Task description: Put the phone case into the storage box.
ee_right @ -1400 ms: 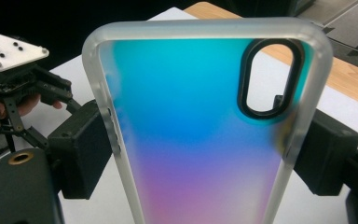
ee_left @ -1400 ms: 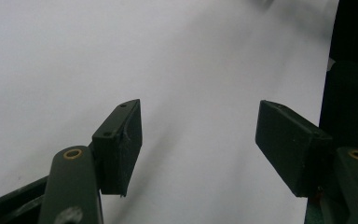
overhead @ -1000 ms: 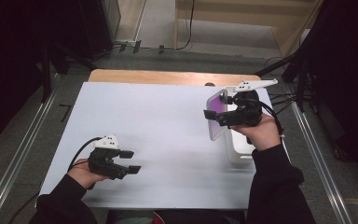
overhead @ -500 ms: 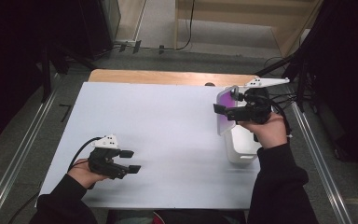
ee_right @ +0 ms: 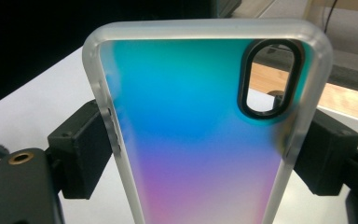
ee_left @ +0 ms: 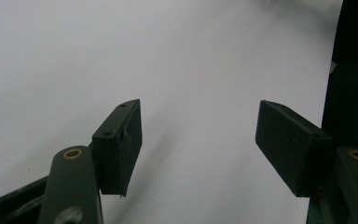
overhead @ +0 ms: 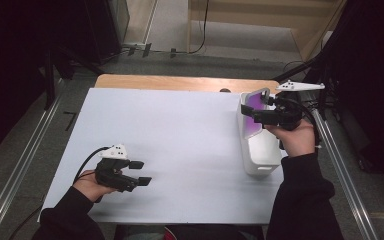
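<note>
A phone case (ee_right: 196, 135) with a frosted rim, a blue-to-purple back and an oval camera cutout stands between my right gripper's (ee_right: 200, 154) pads, which press on its two long edges. In the high view the right gripper (overhead: 260, 114) holds this case (overhead: 252, 112) upright over the far end of a white bin (overhead: 260, 150) at the table's right edge. My left gripper (overhead: 140, 172) rests low on the white table (overhead: 180, 135) at the near left. The left gripper (ee_left: 198, 140) is open, with bare white table between its jaws.
A strip of wooden board (overhead: 180, 82) runs along the far edge of the table. Metal rails (overhead: 27, 160) flank the table on both sides. Cables and a wooden cabinet (overhead: 260, 20) lie on the floor beyond.
The right hand has carried the phone case away from me and to the right, from beside the bin's near part to over its far end. The left hand has stayed put.
</note>
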{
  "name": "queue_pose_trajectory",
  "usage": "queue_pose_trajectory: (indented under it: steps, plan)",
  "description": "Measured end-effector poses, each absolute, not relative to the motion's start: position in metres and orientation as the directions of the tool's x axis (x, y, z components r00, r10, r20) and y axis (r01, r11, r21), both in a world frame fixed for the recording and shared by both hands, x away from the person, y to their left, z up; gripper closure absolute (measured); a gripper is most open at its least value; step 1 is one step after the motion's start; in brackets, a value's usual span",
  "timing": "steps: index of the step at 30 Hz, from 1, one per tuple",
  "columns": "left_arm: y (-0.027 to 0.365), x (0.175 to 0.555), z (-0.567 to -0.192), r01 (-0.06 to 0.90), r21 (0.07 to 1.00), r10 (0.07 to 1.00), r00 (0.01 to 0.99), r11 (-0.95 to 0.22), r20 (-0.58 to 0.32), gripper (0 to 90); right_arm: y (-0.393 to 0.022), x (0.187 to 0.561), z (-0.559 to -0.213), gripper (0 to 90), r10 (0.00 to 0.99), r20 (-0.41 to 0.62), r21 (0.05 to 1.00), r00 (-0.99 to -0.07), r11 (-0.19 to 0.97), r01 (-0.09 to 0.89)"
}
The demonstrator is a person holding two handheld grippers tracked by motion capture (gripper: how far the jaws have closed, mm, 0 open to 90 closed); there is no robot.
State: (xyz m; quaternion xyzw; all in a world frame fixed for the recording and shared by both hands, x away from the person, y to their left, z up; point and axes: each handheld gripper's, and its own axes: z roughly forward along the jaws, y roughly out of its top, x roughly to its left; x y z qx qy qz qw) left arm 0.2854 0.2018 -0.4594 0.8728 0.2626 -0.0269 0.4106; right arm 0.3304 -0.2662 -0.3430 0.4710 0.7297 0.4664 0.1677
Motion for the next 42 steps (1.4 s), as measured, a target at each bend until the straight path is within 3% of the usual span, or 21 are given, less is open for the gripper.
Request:
queue_pose_trajectory:
  steps: [15, 42]
  plan:
    - [0.202, 0.286, -0.460, 0.486, 0.706, 0.441, 0.856, -0.515, -0.269, 31.2, -0.276, 0.339, -0.353, 14.8, 0.907, 0.184, 0.842, -0.378, 0.053, 0.537]
    - [0.203, 0.286, -0.460, 0.489, 0.706, 0.446, 0.854, -0.513, -0.267, 31.2, -0.285, 0.392, -0.336, 14.8, 0.938, 0.194, 0.825, -0.286, 0.001, 0.565]
